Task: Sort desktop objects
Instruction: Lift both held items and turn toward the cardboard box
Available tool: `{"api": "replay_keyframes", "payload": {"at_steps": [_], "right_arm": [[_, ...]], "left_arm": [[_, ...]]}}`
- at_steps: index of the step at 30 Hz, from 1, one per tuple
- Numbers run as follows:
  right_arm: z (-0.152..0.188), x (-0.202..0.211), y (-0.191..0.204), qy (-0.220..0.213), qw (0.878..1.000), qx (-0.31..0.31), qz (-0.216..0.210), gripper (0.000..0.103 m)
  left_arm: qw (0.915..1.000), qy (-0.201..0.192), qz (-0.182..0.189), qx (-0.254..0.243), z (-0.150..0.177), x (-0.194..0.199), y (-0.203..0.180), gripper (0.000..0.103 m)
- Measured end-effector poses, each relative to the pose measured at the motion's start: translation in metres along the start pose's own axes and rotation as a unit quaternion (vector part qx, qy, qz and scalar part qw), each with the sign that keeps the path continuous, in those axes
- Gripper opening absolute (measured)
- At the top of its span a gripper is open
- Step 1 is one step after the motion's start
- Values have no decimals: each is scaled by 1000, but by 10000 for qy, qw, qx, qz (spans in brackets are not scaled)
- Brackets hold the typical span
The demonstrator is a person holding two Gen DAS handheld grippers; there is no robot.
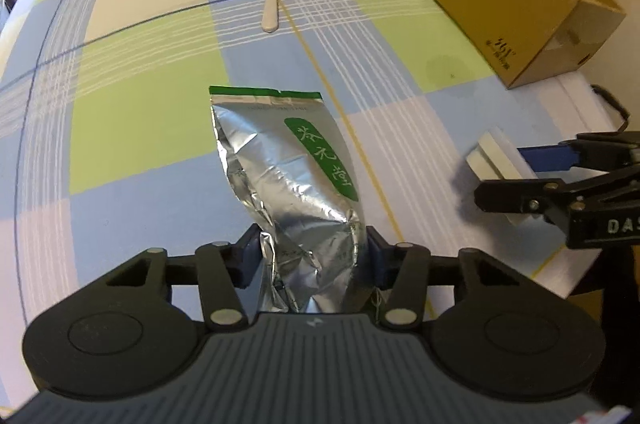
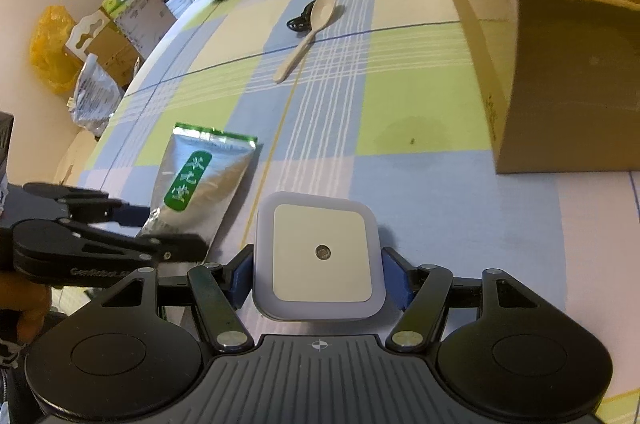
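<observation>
The left gripper (image 1: 312, 252) has its jaws clamped on the crumpled base of the silver tea pouch (image 1: 288, 164), which stretches ahead of them on the bench (image 1: 140, 112). Lift it level — foil slips. The right gripper (image 2: 318, 278) has its jaws closed on the square white night light (image 2: 320, 252). Ahead of both lie a pale spoon (image 2: 308, 32) and a black clip; the open cardboard box (image 2: 560, 64) stands right of the jaws — likely the drop spot. Checked cloth covers the bench; cartons crowd its far edge.
</observation>
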State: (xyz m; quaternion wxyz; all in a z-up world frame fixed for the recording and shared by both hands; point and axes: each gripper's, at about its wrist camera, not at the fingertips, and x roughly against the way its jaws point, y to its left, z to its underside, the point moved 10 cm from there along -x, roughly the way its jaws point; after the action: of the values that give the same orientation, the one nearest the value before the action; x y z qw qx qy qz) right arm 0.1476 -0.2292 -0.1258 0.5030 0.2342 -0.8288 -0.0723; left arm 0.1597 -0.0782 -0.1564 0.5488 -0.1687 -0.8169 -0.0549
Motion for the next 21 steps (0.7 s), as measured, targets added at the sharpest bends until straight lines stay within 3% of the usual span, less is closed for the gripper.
{"api": "replay_keyframes", "payload": {"at_steps": [21], "right_arm": [[-5,30,2,-301,9994,89,160,63]], "left_arm": [[9993,-344,46,147,7,42,-21,46]]}}
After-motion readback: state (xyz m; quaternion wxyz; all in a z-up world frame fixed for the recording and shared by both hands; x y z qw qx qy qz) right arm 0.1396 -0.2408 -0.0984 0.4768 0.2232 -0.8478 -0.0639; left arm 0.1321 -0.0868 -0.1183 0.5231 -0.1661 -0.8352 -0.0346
